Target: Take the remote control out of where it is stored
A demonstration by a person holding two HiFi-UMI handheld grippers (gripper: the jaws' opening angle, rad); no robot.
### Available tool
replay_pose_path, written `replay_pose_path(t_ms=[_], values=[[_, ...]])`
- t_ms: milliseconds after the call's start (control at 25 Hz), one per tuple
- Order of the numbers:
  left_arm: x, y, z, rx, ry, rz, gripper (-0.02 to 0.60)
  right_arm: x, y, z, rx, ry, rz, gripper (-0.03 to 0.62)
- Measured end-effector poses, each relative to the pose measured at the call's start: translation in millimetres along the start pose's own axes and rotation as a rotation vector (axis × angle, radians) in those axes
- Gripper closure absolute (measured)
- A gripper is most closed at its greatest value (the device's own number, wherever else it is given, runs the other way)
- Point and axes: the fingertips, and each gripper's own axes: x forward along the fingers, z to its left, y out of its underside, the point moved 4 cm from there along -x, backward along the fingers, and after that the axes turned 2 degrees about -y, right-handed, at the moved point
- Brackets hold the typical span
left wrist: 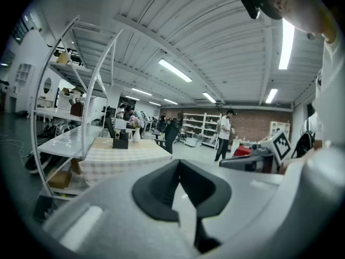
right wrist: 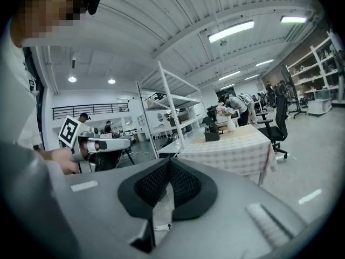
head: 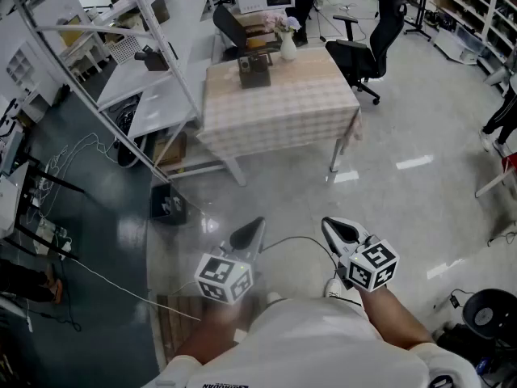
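Closest, the left gripper (head: 252, 226) and the right gripper (head: 333, 226) are smooth gray shells with bumpy black pads. Both are pinched together and hold nothing. Far off stands a square table (head: 283, 111) with a soft checked cloth. On it sit a boxy black holder (head: 254, 69) and a round white vase (head: 288, 47). The remote control is too small to see.

On the far worktop (head: 299, 115), the dark holder (head: 254, 71) is too small to show its contents; the left gripper (head: 249, 231) looks blurred.
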Motion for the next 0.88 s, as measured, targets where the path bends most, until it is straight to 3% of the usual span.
replay_pose_path(t_ms=[560,880], values=[[-11,5,7,-0.014,0.016,0.007,0.578,8,-1,20,0.038,-0.042,-0.028,0.588],[-30,15,34,-0.026,0.021,0.013,0.578,33,11,36,0.024,0.0,-0.021,0.588]])
